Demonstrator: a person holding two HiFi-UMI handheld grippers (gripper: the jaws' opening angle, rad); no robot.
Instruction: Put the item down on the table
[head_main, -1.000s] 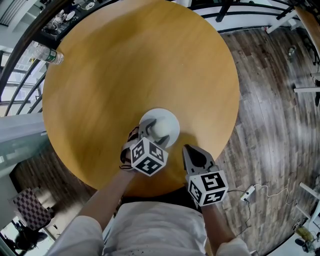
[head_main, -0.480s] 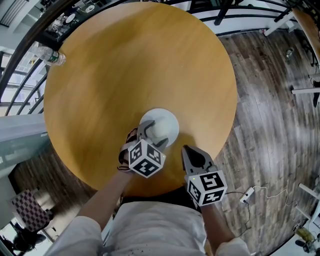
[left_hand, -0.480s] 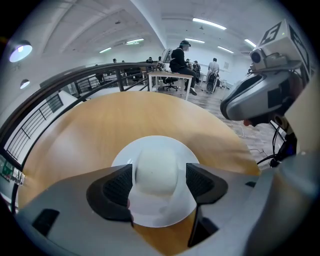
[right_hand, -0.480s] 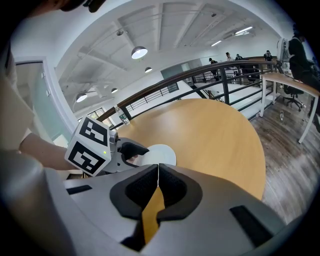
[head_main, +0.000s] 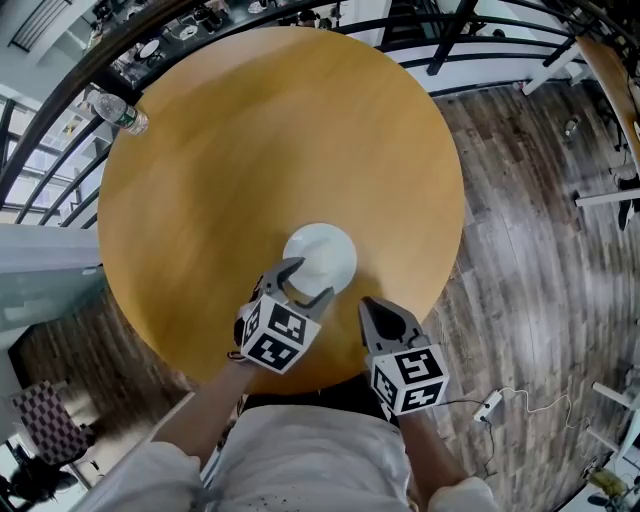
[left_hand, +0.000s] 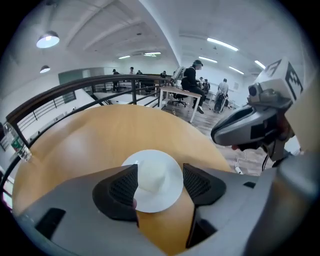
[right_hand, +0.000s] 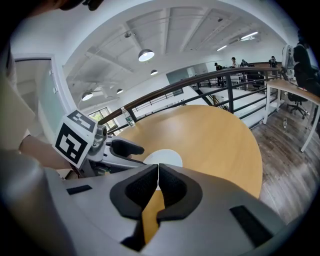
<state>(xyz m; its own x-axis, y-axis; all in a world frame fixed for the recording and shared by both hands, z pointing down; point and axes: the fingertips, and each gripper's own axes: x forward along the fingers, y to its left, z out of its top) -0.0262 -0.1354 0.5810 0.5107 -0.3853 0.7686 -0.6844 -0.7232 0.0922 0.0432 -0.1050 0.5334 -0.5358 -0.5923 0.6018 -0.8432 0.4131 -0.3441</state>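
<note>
Wooden table (head_main: 200, 170) holds white item (head_main: 322, 252) near its edge; left gripper (head_main: 311, 279) gapes empty, just narrowing slightly; right gripper (head_main: 374, 306) closed

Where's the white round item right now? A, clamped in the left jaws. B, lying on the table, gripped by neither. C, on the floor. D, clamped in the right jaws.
B: the white round item lies flat on the table; the left gripper has its jaws, just closing slightly, wide apart on nothing; the right gripper is shut, empty.
</note>
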